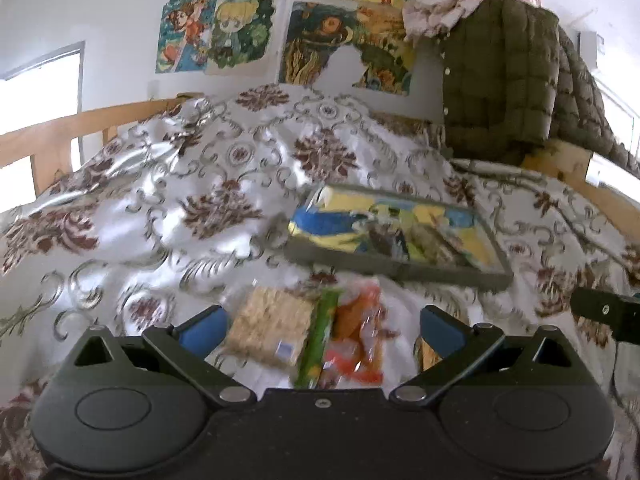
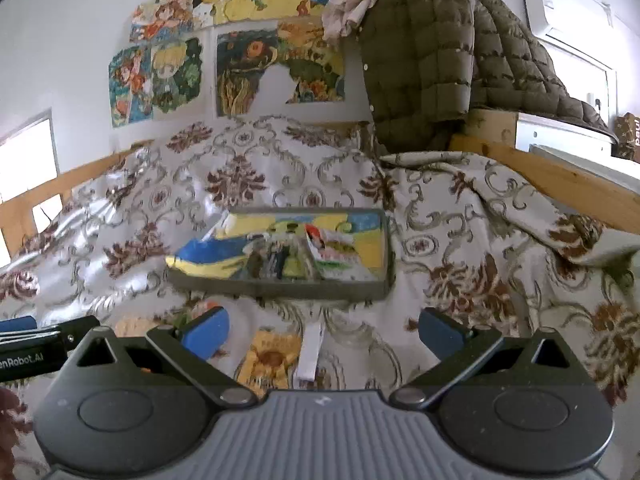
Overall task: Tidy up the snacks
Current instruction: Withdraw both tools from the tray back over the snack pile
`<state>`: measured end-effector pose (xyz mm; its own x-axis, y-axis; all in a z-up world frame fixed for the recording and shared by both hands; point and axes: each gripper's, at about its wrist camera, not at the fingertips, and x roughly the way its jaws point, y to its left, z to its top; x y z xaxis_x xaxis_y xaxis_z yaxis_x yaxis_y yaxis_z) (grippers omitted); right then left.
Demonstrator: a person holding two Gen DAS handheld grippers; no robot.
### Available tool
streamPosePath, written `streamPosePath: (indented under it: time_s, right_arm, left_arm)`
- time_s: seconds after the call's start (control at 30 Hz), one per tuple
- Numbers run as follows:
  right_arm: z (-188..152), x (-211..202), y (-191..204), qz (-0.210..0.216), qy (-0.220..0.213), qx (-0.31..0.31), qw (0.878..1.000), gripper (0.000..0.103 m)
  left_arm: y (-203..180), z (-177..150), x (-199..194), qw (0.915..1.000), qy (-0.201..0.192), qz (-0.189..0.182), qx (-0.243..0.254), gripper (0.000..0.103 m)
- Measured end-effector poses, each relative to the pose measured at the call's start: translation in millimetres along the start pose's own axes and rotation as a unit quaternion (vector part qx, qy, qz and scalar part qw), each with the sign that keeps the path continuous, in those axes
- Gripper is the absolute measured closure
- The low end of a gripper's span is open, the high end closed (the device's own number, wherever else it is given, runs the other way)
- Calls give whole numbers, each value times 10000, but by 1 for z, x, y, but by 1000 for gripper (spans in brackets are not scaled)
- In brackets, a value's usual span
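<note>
- Covering nearly the whole lower and middle frame in both views, one white bedspread (image 1: pixel 168 184) with brown floral medallions lies rumpled over a bed with a wooden rail (image 2: pixel 560 184).
- One olive quilted jacket (image 1: pixel 504 76) hangs at the upper right of both views, with a pale crumpled cloth (image 1: pixel 440 4) on top of it.
- Several cartoon posters (image 2: pixel 168 76) are stuck on the white wall across the upper centre; I cannot count them exactly.
- One shallow grey tray (image 2: pixel 280 286) sits on the bedspread at centre frame in the right wrist view, and right of centre in the left wrist view; it holds several snack packets, among them a large blue-and-yellow bag (image 2: pixel 216 256). The rest blur together.
- Three snacks lie side by side at lower centre of the left wrist view, in front of the tray: one pale beige cracker pack (image 1: pixel 268 330), one slim green packet (image 1: pixel 318 340) and one orange packet (image 1: pixel 360 336).
- Two items lie at lower centre of the right wrist view: one yellow-orange packet (image 2: pixel 270 356) and one slim white strip (image 2: pixel 312 354) just beside it.
- Spread wide with blue pads, the left gripper (image 1: pixel 322 326) hovers with the three snacks between its fingers, gripping nothing.
- Equally wide, the right gripper (image 2: pixel 324 334) holds nothing, with the yellow-orange packet and white strip between its fingers.
</note>
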<state>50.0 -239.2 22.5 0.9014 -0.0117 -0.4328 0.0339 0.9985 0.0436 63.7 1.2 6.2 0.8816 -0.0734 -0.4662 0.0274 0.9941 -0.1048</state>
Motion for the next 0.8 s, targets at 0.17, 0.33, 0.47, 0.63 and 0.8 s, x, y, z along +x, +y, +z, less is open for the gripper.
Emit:
streamPosePath:
  time_s: [0.17,0.33,0.47,0.63,0.8]
  right_arm:
    - [-12,-11,5,-37,207,-31,9998,0]
    - [-20,-18,13,-56,281,-160,9995,0]
    - [-26,-24,18,-12,355,-221,9991,0]
    - [-29,-26,20,12,479,-261,9985,0]
    - [-32,-22,20,-29,709,-224,9972,0]
  left_arm:
    - [3,-15,-14,9996,192,121,178,1]
    - [2,-19,-24,9992,152,197,321,1]
    - [1,-20,-27,9989,165,252,351,1]
    - [2,-22,-29,9988,239,316,290,1]
    - [2,-23,-27,9980,377,407,294,1]
